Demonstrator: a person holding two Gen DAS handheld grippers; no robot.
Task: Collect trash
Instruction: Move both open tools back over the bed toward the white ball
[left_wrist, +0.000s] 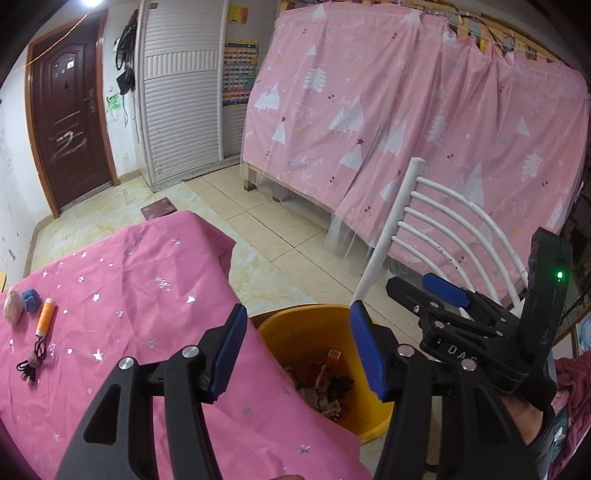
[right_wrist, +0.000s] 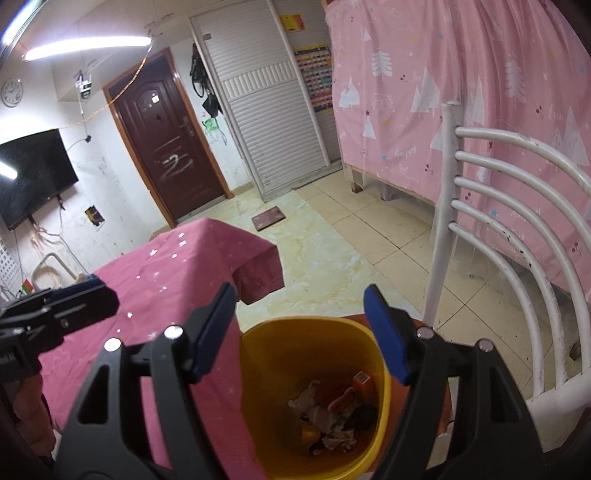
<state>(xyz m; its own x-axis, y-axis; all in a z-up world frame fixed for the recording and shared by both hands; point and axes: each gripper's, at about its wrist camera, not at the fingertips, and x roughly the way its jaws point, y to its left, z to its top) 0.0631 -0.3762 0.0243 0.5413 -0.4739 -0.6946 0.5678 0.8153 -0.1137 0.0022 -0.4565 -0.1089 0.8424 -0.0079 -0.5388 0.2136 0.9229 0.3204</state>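
A yellow bin (left_wrist: 295, 334) stands on the floor against the edge of the pink-clothed table (left_wrist: 122, 280), with crumpled wrappers and a small orange box (left_wrist: 325, 387) at its bottom. My left gripper (left_wrist: 300, 352) hangs open above the bin's rim, nothing between its blue pads. My right gripper (right_wrist: 301, 332) is also open and empty, right over the bin (right_wrist: 280, 354) and its trash (right_wrist: 332, 410). Each gripper shows in the other's view: the right gripper (left_wrist: 421, 291) at the right, the left gripper (right_wrist: 94, 295) at the left. On the table's far left lie a white crumpled wad (left_wrist: 13, 304), a blue ball (left_wrist: 30, 300), an orange tube (left_wrist: 45, 317) and a black cable (left_wrist: 33, 358).
A white metal chair (right_wrist: 498, 221) stands just right of the bin. Behind it hangs a pink curtain (left_wrist: 406, 110) around a bed frame. Tiled floor (left_wrist: 258, 229) runs to a brown door (left_wrist: 66, 110) and a white shutter cabinet (left_wrist: 184, 92); a small brown mat (left_wrist: 157, 211) lies on it.
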